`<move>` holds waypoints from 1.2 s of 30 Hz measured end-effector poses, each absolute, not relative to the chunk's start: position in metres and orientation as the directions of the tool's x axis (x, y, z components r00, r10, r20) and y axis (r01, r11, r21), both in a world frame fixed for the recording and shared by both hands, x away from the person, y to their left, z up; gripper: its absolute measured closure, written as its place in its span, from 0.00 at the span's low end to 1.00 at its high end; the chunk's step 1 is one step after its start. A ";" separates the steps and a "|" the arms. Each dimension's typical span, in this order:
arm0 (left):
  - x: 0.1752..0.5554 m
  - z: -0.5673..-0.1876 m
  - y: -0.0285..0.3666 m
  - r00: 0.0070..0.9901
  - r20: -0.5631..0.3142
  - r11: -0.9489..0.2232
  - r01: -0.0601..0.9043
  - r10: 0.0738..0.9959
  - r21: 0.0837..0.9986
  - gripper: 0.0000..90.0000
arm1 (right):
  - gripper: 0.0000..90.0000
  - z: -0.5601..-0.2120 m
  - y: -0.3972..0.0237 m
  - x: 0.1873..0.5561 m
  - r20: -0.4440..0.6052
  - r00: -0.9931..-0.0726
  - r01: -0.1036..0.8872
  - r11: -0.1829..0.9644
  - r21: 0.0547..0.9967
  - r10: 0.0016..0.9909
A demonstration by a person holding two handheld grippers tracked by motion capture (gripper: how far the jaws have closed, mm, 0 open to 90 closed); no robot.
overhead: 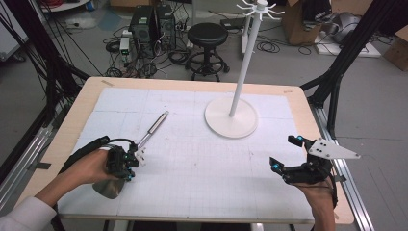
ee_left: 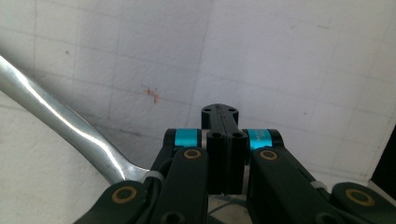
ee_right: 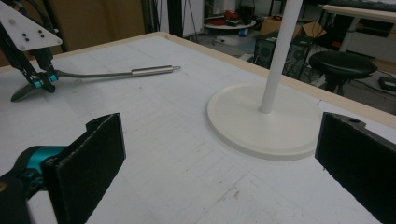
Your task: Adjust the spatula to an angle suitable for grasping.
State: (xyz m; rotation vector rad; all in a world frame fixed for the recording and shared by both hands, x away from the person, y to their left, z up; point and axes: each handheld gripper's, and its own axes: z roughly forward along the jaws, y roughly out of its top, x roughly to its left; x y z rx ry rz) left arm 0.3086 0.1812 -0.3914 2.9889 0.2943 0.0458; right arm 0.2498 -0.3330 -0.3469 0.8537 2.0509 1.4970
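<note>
At lower left of the high view, the left gripper [overhead: 129, 166] has its 2 jaws pressed together on the neck of a metal ladle [overhead: 144, 137], whose bowl rests on the white mat [overhead: 202, 163] and handle points toward upper centre. At lower right, the right gripper [overhead: 287, 153] hovers with jaws spread, holding nothing, near the white stand [overhead: 231, 118].

tools [overhead: 287, 155]: black, teal bands | brass screws | sleeve [overhead: 24, 214]: white

On the white gridded table [overhead: 192, 192] — 1 long-handled steel ladle [overhead: 153, 128], 1 white round-based rack stand [overhead: 231, 118], 2 black two-jaw grippers — left [overhead: 131, 166], right [overhead: 286, 153].
</note>
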 end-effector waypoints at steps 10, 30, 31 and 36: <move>0.317 -0.392 0.197 0.975 0.019 -0.969 0.216 0.220 0.123 1.00 | 0.01 -0.347 -0.335 0.249 0.000 -0.698 0.215 0.210 0.954 0.716; 0.325 -0.356 0.189 0.961 0.050 -0.945 0.256 0.272 0.205 0.96 | 0.01 -0.346 -0.333 0.249 -0.001 -0.703 0.212 0.211 0.954 0.711; 0.326 -0.355 0.188 0.958 0.051 -0.941 0.266 0.282 0.209 0.95 | 0.01 -0.346 -0.333 0.249 -0.003 -0.704 0.211 0.214 0.954 0.710; 0.335 -0.349 0.185 0.944 0.048 -0.922 0.307 0.326 0.236 0.87 | 0.01 -0.346 -0.333 0.249 -0.003 -0.703 0.209 0.210 0.955 0.711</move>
